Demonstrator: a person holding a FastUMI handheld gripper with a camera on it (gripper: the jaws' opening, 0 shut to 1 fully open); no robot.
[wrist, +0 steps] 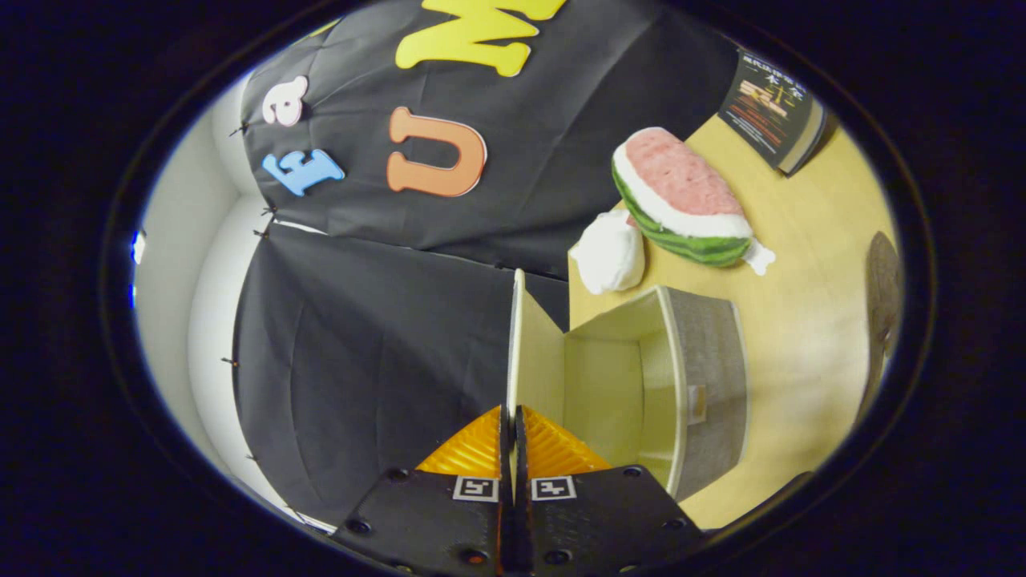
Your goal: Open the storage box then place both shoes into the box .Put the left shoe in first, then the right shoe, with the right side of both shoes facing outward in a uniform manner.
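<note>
Both fingers [525, 449] pinch the storage box's [705, 377] lid [517, 353].

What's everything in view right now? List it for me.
Grey fabric storage box with cream lining: one, on the table, open, interior bare.
Cream lid flap of the box: one, raised, pinched between the fingers.
Watermelon-slice plush toy: one, red, white and green, beyond the box.
White soft lump: one, beside the plush.
Dark-covered book: one, beyond the plush.
Light wooden table: one, under everything.
Gripper: one, fingers closed on the lid flap.
</note>
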